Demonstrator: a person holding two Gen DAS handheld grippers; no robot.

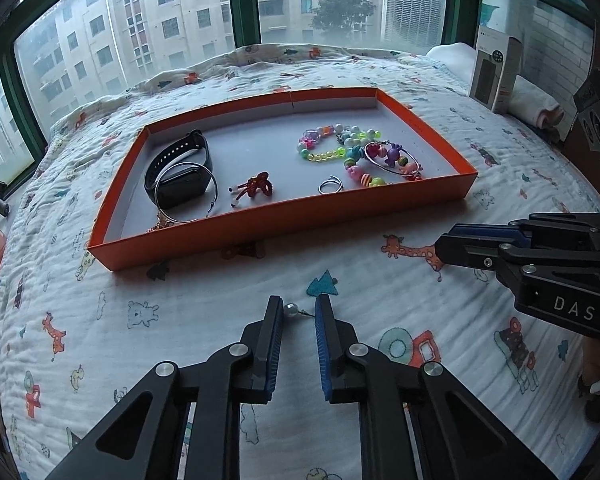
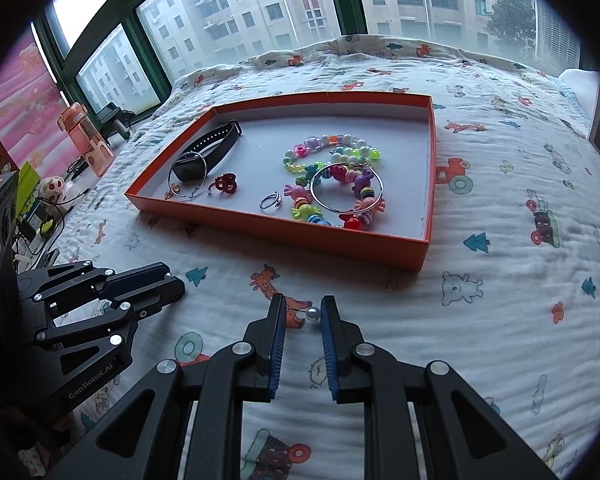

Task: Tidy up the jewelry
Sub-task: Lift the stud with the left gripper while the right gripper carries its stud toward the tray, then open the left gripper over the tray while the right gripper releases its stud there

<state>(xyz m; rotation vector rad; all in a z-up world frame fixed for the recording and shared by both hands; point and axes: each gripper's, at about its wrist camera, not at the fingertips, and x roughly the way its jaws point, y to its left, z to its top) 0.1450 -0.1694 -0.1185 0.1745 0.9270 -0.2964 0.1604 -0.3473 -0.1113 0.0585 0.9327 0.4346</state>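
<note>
A small pearl earring (image 1: 291,311) is framed between the parted fingers of the left claw (image 1: 296,312), and another pearl earring (image 2: 313,313) between those of the right claw (image 2: 303,314); neither is gripped. Both lie on the bed's blanket (image 1: 204,304), just before the orange tray (image 1: 284,220) where the beaded bracelets (image 1: 340,148) are kept.

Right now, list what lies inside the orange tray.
Inside the orange tray: black smartwatch, two silver bangles, red knot charm, silver ring, colourful bead strands. A gold piece is partly hidden.
</note>
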